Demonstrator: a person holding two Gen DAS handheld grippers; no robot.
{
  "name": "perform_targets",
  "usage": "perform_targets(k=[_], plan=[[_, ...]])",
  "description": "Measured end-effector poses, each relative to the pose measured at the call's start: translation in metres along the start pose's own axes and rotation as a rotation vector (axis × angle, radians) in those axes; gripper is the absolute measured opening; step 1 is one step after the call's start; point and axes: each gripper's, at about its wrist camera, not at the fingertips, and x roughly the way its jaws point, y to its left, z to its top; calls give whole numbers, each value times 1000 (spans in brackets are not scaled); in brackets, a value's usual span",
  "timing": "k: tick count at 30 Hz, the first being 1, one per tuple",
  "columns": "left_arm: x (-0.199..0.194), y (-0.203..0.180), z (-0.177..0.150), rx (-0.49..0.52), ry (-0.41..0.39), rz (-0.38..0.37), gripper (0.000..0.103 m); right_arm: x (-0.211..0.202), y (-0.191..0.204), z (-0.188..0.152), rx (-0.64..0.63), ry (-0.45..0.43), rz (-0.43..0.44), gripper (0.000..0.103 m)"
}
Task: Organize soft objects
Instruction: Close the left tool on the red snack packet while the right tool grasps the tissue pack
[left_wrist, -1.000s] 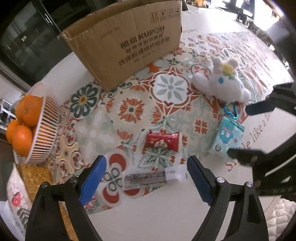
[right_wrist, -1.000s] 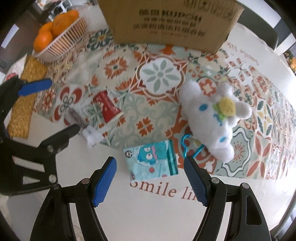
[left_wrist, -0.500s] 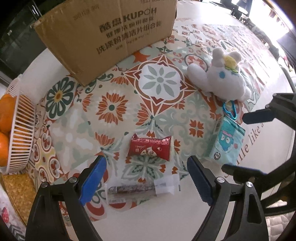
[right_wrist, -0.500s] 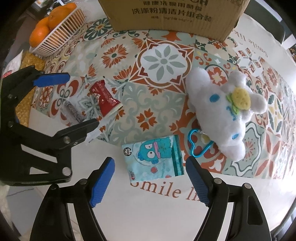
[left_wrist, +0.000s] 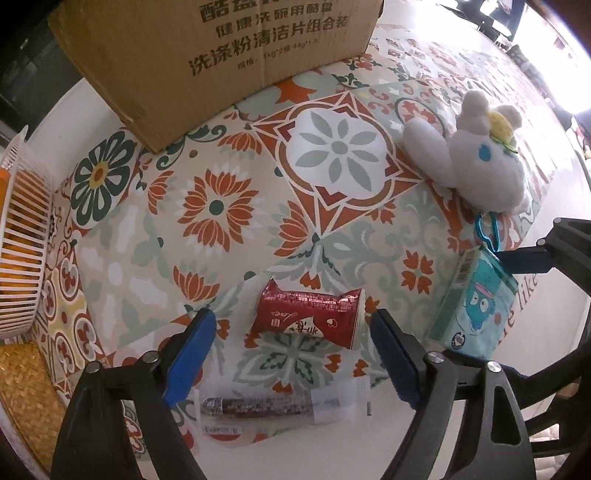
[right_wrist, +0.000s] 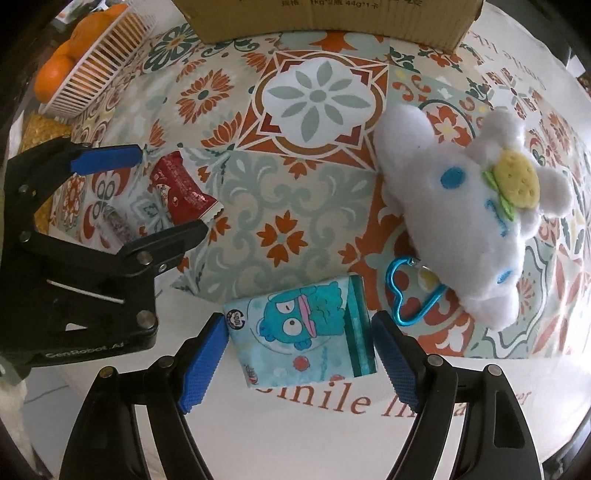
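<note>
A red snack packet (left_wrist: 308, 319) lies on the patterned tablecloth between the tips of my open left gripper (left_wrist: 291, 341); it also shows in the right wrist view (right_wrist: 183, 188). A blue tissue pack (right_wrist: 303, 330) with a cartoon face lies between the open blue pads of my right gripper (right_wrist: 299, 356); it also shows in the left wrist view (left_wrist: 474, 304). A white plush toy (right_wrist: 472, 203) with a blue carabiner (right_wrist: 410, 291) lies to the right. A clear-wrapped dark bar (left_wrist: 273, 406) lies under the left gripper.
A cardboard box (left_wrist: 207, 55) stands at the back of the table. A white basket (right_wrist: 92, 70) of oranges sits at the far left beside a woven mat (left_wrist: 26, 398). The left gripper (right_wrist: 136, 199) sits close to the left of the right one.
Both grippers have moved forward and down toward the table. The left now brackets the red packet; the right now brackets the tissue pack. Both stay open.
</note>
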Motion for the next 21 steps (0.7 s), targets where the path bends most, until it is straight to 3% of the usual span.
perform_targets(k=[6, 8, 10, 21], plan=[[9, 3, 4, -10, 7, 0, 73, 5, 3, 1, 5, -5, 0, 80], [10, 3, 5, -18, -2, 2, 63, 9, 6, 5, 8, -11, 3, 79], [10, 3, 4, -21, -12, 14, 59, 9, 4, 2, 16, -20, 8, 78], [4, 1, -7, -62, -29, 5, 56, 2, -9, -4, 69, -74, 29, 77]])
